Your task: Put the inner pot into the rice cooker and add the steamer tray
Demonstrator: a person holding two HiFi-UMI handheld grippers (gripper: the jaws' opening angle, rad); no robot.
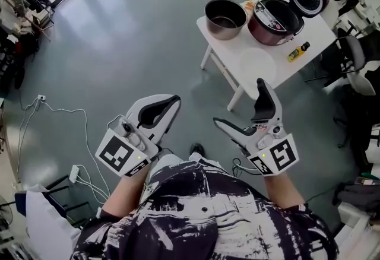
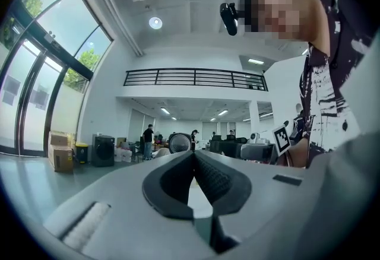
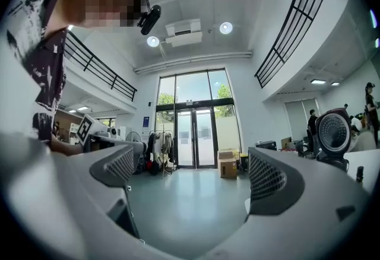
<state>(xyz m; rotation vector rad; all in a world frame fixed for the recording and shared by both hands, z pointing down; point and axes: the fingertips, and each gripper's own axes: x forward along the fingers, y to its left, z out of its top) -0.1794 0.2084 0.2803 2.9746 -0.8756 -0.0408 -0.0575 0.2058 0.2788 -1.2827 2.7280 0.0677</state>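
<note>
Head view alone shows the inner pot [image 1: 225, 18] at the table's [image 1: 261, 66] corner, beside the rice cooker [image 1: 276, 20]. Left gripper [image 1: 173, 103] pinched together; right gripper [image 1: 240, 104] gaping, empty.

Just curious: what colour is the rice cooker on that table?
The rice cooker is dark maroon, clearest in the head view.

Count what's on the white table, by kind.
pot: 1
cooker: 1, lid open
tray: 1, white, faint and hard to make out
yellow bottle: 1
Total: 4
</note>
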